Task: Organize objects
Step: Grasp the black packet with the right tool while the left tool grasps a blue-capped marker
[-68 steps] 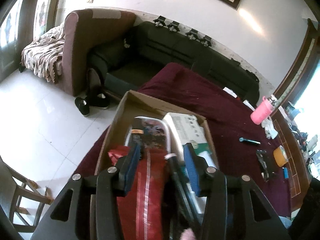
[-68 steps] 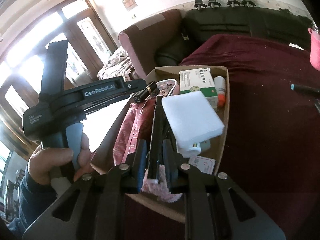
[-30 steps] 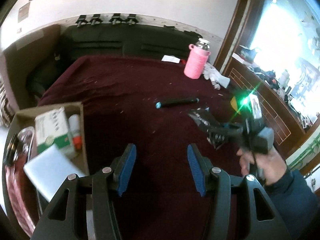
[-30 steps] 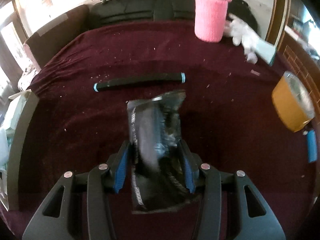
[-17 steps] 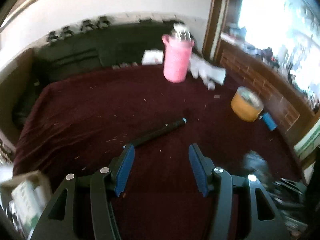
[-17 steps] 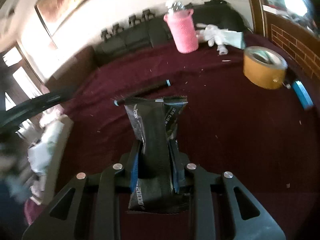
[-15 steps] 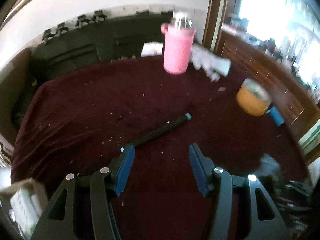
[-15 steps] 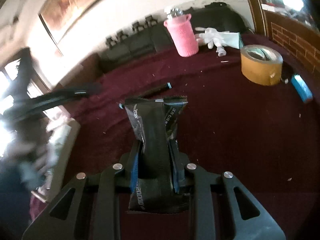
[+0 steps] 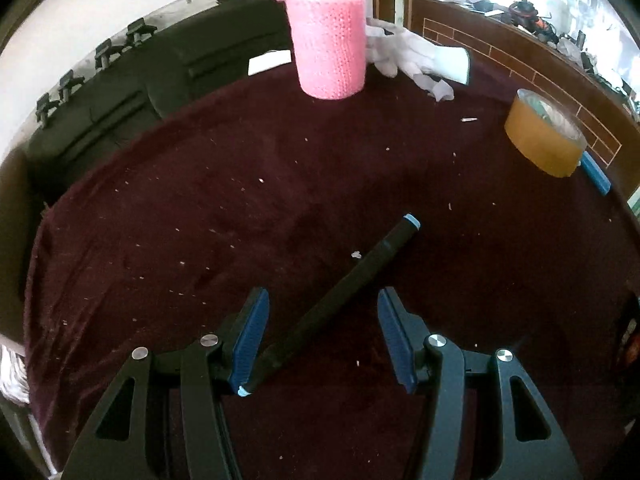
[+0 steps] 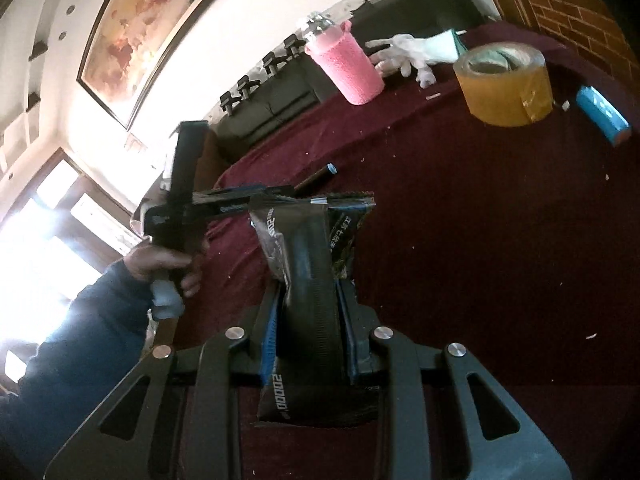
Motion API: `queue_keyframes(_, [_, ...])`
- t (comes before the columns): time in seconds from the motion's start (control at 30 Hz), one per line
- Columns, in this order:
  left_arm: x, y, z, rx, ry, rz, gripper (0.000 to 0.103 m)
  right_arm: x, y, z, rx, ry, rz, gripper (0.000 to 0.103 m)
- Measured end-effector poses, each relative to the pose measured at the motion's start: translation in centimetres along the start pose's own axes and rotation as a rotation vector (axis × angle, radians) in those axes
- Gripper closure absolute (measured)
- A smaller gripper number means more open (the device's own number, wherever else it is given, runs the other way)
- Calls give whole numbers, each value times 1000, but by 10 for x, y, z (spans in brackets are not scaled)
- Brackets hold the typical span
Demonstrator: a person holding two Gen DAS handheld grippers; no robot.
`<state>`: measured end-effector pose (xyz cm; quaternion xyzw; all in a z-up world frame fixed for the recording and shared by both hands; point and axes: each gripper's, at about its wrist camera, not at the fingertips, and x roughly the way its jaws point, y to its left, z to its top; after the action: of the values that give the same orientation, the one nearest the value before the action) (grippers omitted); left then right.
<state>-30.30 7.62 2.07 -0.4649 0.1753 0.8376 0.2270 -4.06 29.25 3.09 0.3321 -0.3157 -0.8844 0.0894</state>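
Maroon cloth covers the table [image 9: 280, 184]. My left hand-held gripper [image 9: 322, 336] is spread wide astride the black pen [image 9: 340, 292] lying there, ready to pinch it; my right hand-held gripper [image 10: 310, 320] clamps a black foil packet [image 10: 310, 264] aloft, probably for stowing.

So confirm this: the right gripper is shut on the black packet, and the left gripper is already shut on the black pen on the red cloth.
Not quite. The right gripper is shut on the black packet, but the left gripper is open. The left wrist view shows its blue pads spread apart, with the black pen lying slantwise between them on the red cloth, not clamped.
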Motion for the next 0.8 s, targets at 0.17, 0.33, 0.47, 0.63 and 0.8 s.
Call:
queue_keyframes(0.17, [8, 1, -6, -43, -1, -14, 85, 0, 2, 1, -10, -7, -12, 79])
queue_keyframes(0.33, [2, -17, -10, -59, 18, 32, 91, 0, -2, 0, 1, -4, -22, 79])
queue_keyframes(0.47, [-7, -25, -25, -149, 20, 55, 91, -1, -1, 0, -10, -8, -34, 79])
queue_keyframes(0.63, [-30, -32, -60, -293, -3, -3, 91, 1, 0, 0, -22, -4, -51, 79])
queue_keyframes(0.8, [-62, -49, -111, -326, -28, -22, 92, 5, 4, -3, -44, 16, -57, 79])
